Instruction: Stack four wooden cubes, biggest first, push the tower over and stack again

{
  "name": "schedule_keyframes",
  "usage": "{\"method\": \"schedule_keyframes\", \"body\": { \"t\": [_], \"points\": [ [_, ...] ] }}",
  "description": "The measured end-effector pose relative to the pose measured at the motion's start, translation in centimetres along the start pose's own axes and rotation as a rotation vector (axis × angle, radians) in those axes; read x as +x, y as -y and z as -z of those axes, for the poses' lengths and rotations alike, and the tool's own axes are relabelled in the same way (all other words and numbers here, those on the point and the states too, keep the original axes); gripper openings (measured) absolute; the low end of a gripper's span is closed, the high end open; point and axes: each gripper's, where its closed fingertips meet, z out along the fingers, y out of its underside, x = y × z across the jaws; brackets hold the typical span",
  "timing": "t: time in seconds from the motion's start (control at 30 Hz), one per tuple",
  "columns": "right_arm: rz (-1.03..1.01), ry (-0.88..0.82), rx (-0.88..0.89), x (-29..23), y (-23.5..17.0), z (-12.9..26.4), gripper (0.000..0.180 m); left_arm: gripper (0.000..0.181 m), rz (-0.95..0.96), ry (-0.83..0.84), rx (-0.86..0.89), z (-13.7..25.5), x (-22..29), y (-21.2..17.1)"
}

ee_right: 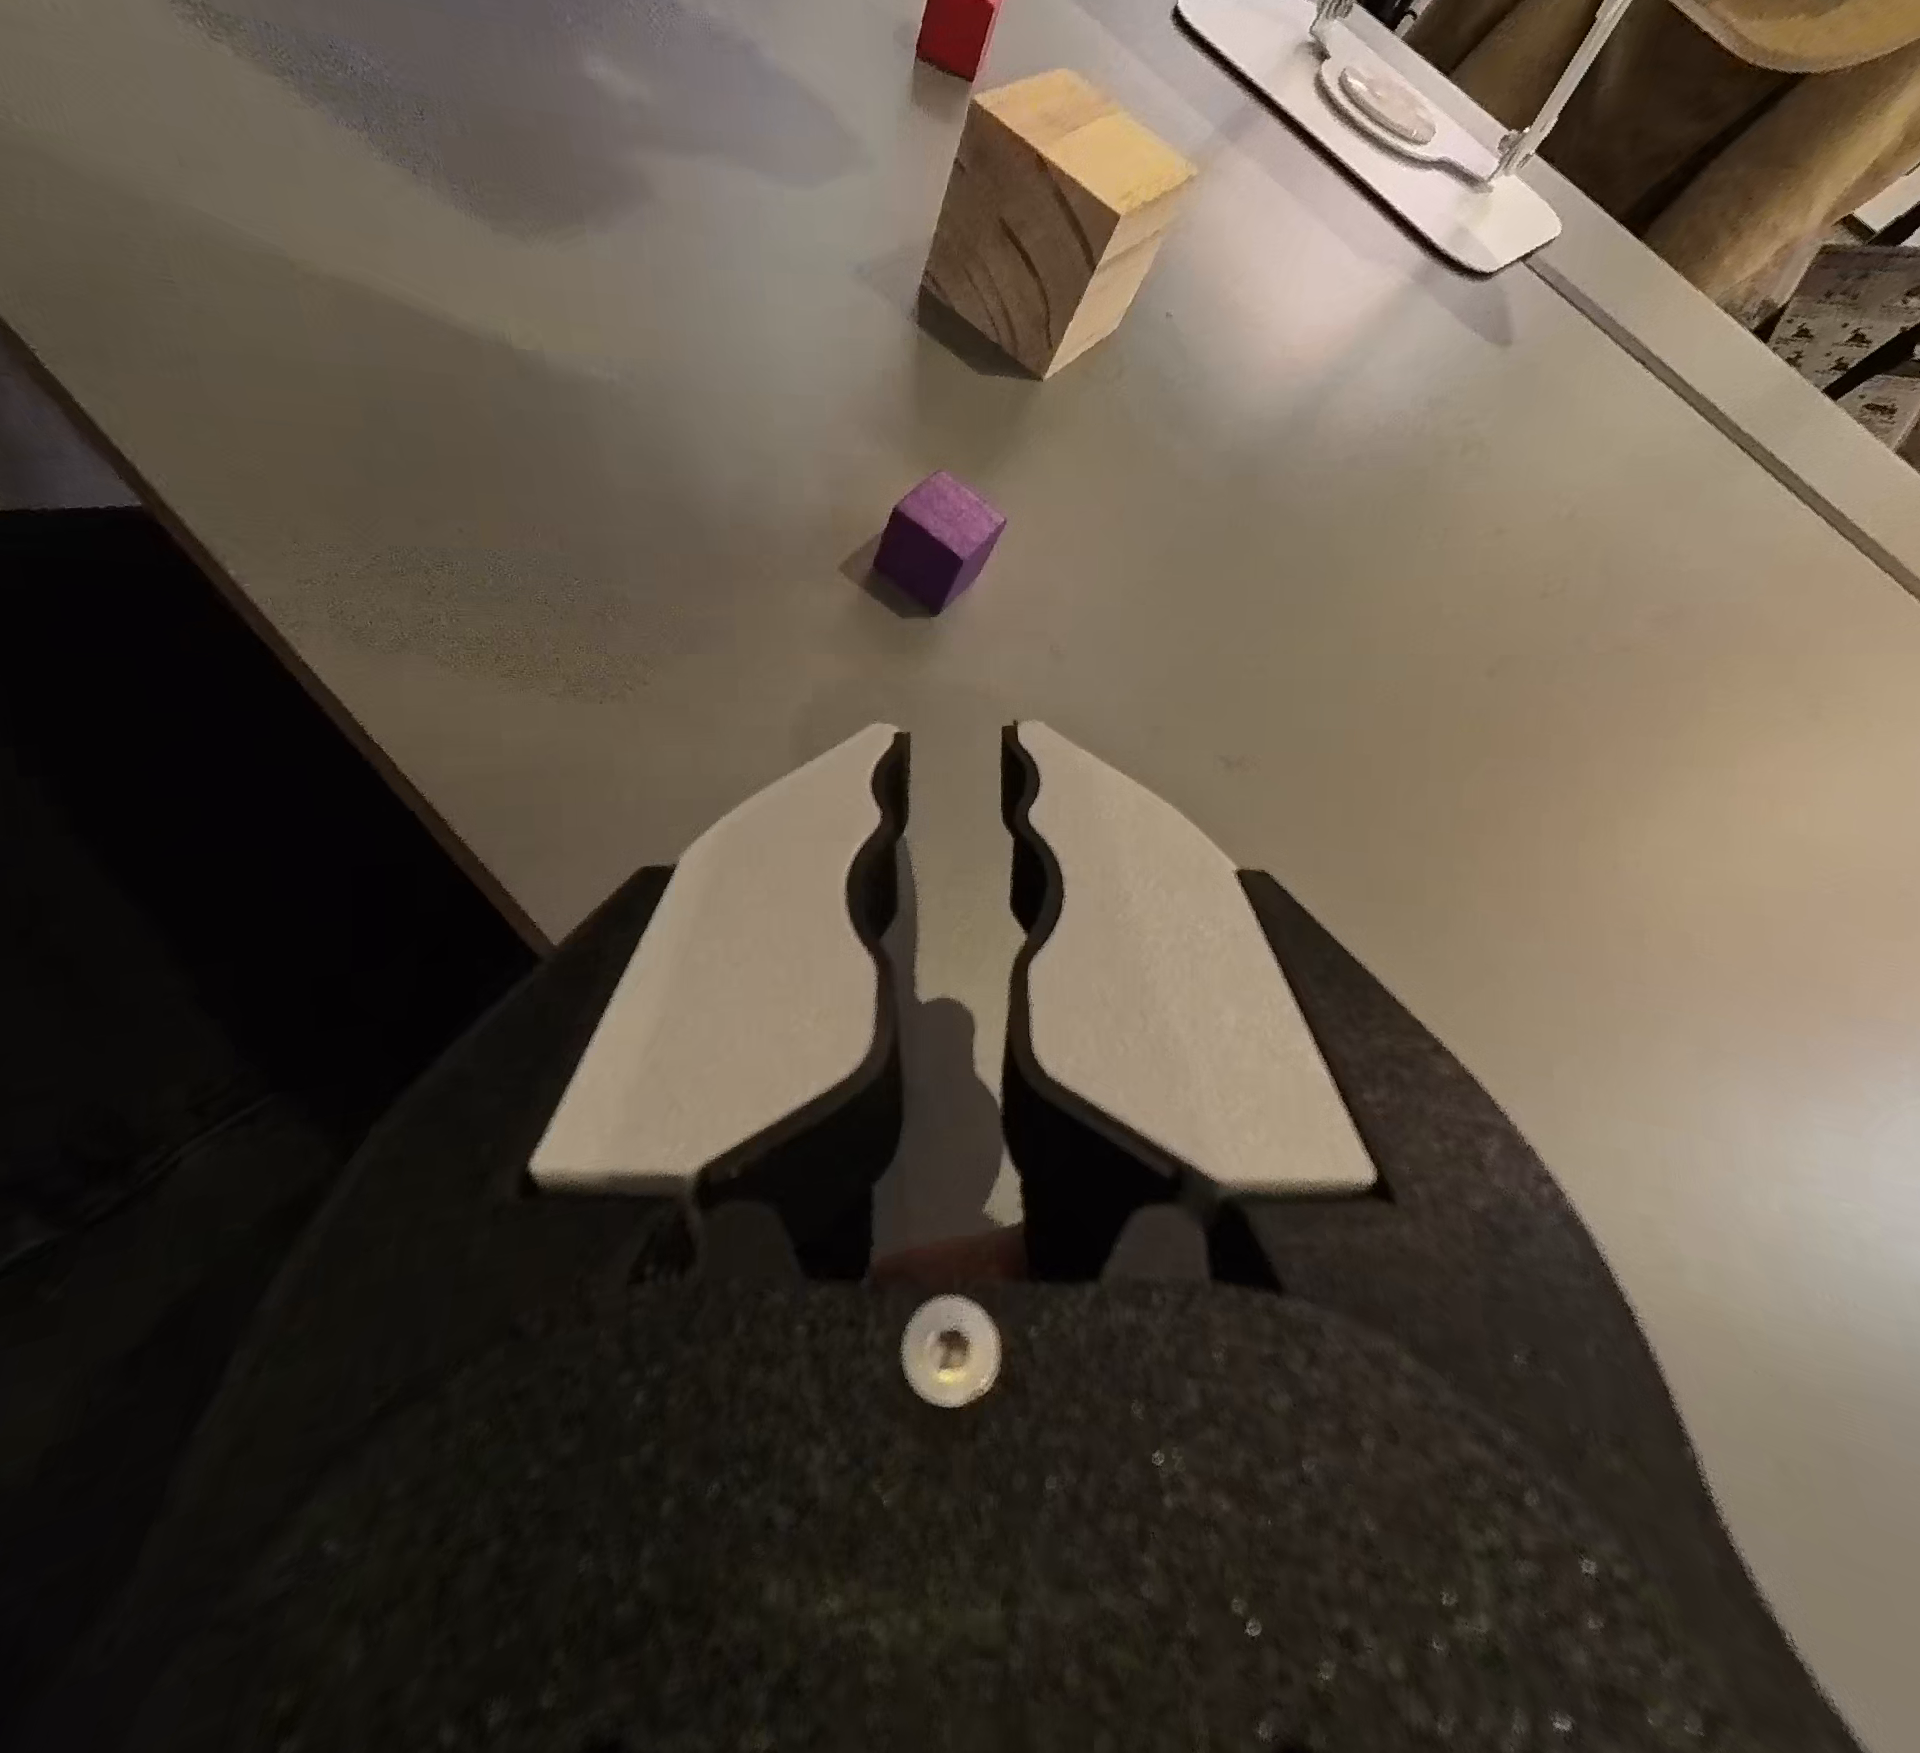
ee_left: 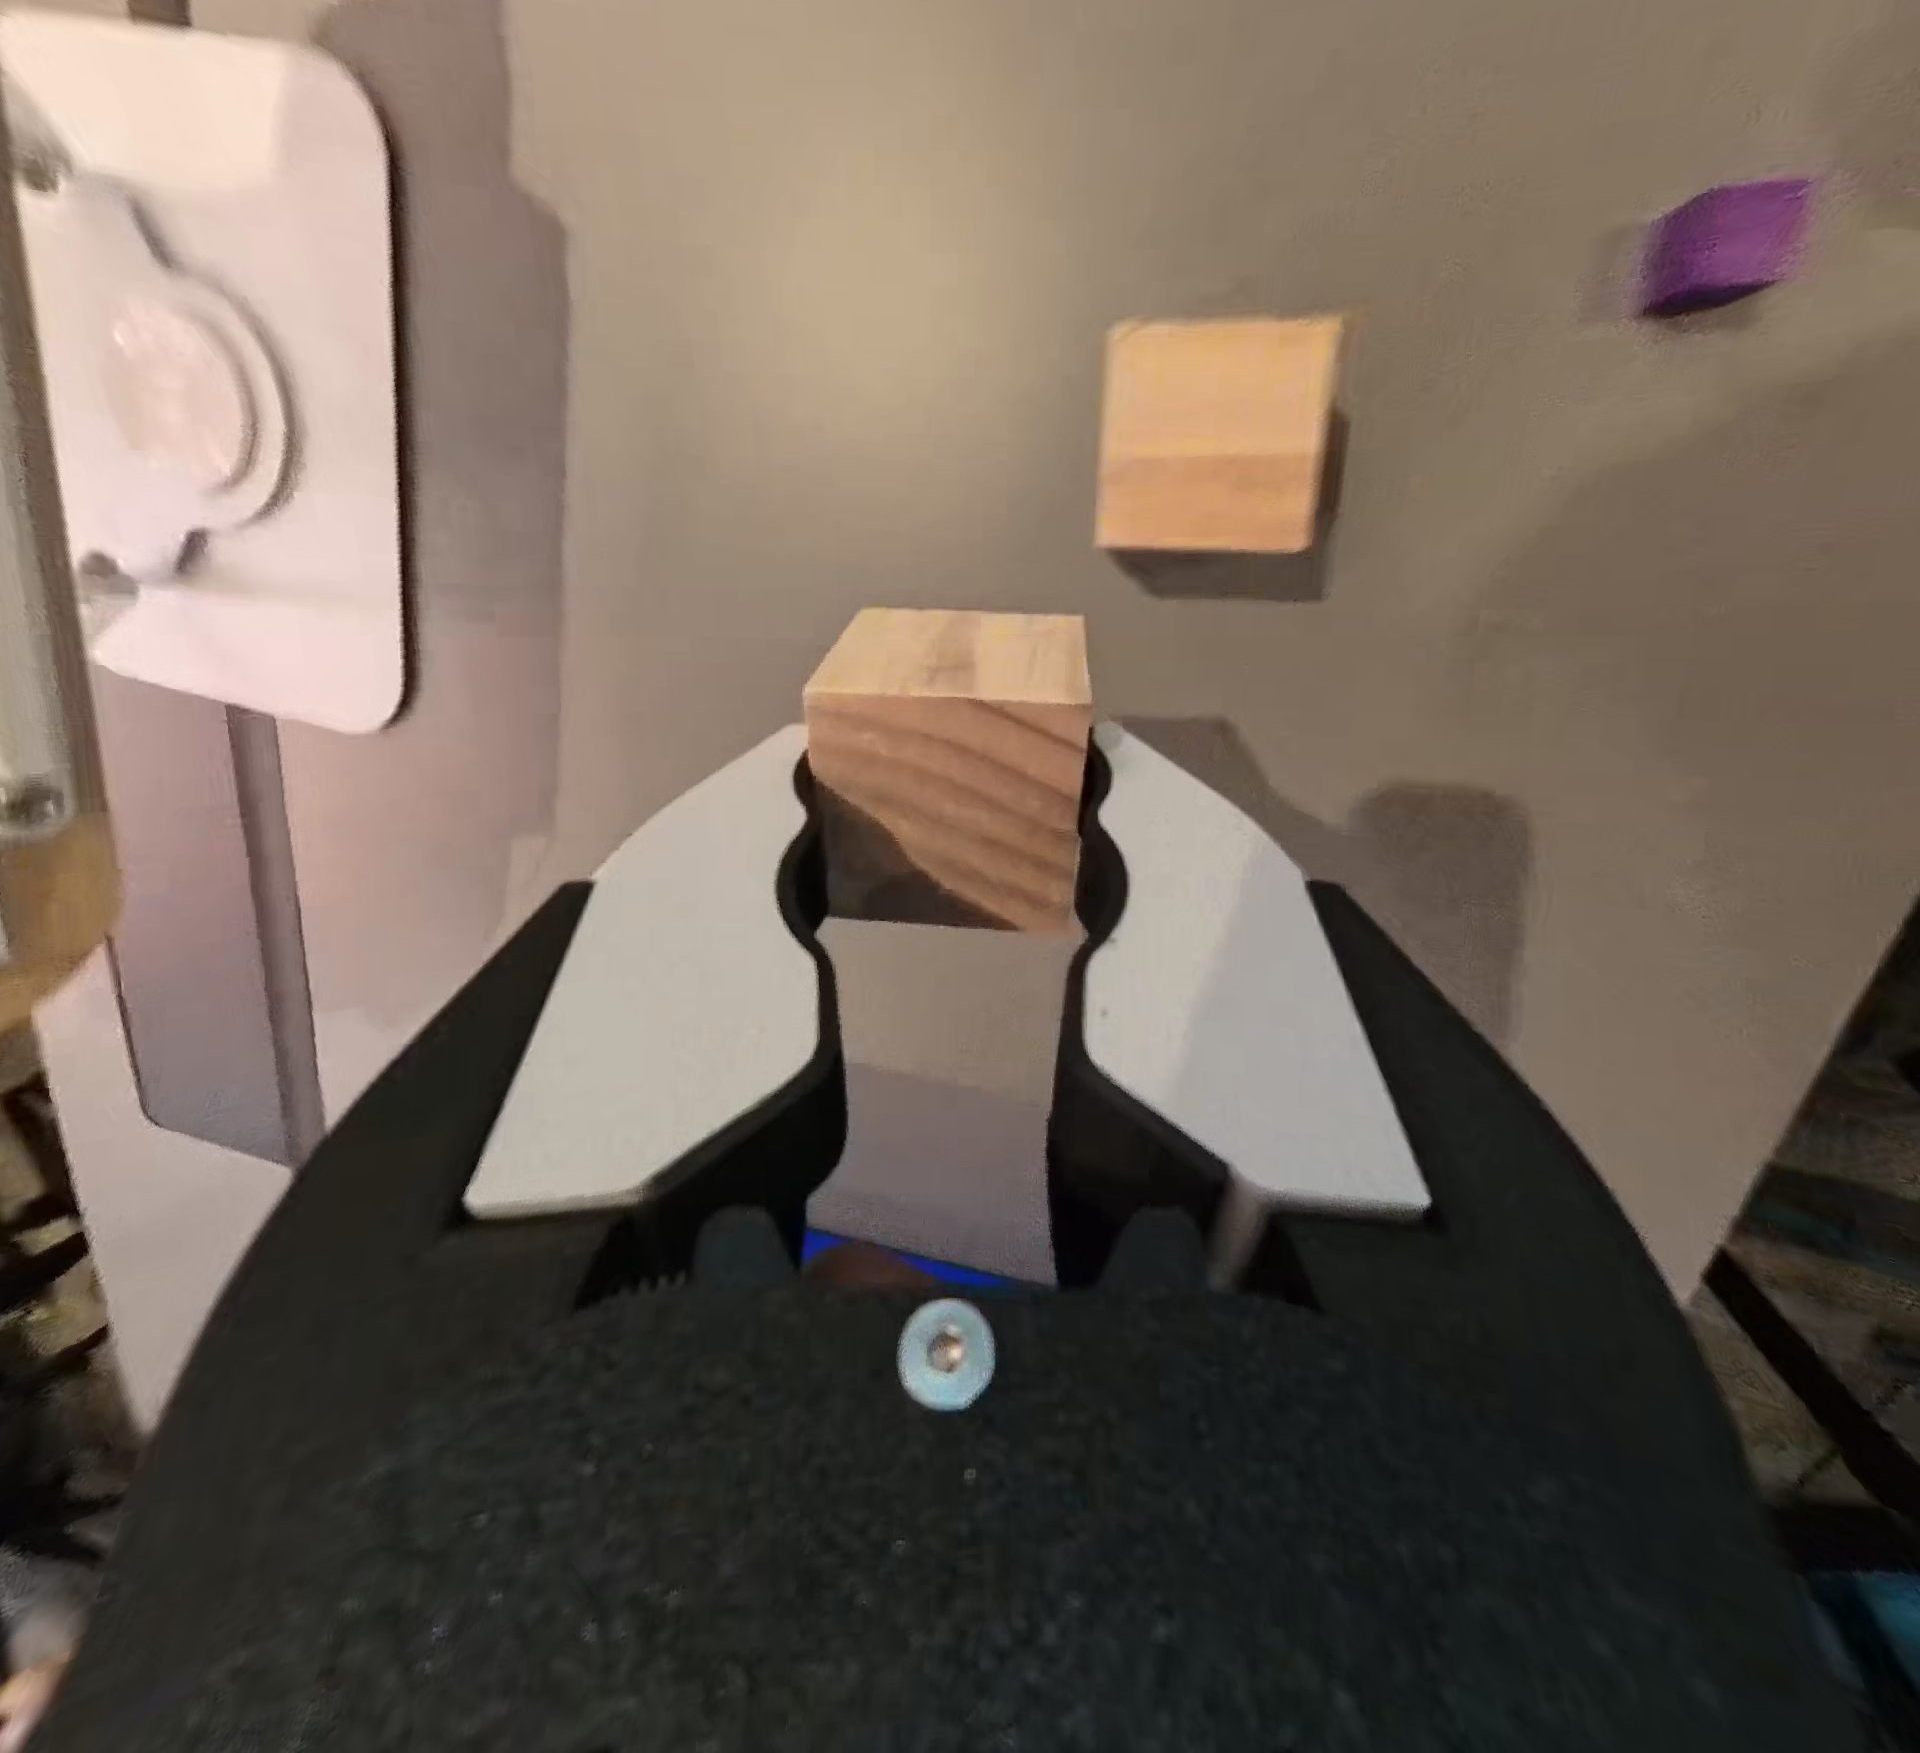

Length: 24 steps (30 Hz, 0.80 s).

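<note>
My left gripper point(ee_left: 948, 768) is shut on a mid-sized plain wooden cube point(ee_left: 951, 737) and holds it above the grey table point(ee_left: 831, 197). The biggest wooden cube point(ee_left: 1221, 430) stands on the table ahead and to the right of it, and shows in the right wrist view too point(ee_right: 1049, 228). A small purple cube point(ee_left: 1725, 243) lies further right; in the right wrist view it point(ee_right: 935, 540) sits just ahead of my right gripper point(ee_right: 956, 732). That gripper is empty, with its jaws a narrow gap apart, low over the table. A small red cube point(ee_right: 961, 18) stands beyond the big cube.
A white lamp base plate point(ee_left: 208, 353) sits at the table's left side and shows at the far right in the right wrist view point(ee_right: 1371, 114). The table's near edge point(ee_right: 312, 664) runs diagonally to the left of my right gripper, with dark floor below. The left gripper's tips are roughly 30 centimetres from the right gripper's.
</note>
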Motion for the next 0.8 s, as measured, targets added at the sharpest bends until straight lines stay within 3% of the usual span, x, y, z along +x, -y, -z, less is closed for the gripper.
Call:
{"method": "schedule_keyframes", "body": {
  "t": [0.2,0.4,0.8],
  "points": [
    [0.02,-0.01,0.014,-0.3,0.7,0.6,0.016,0.045,-0.046,-0.055,-0.102,-2.9,3.8,3.5],
    [0.033,-0.034,0.039,0.0,1.4,1.4,0.016,0.045,-0.038,-0.086,-0.177,-6.2,4.7,3.4],
    [0.041,-0.024,0.034,-0.4,1.4,1.2,0.016,0.045,-0.005,-0.11,-0.169,-7.5,5.5,3.1]
  ]
}}
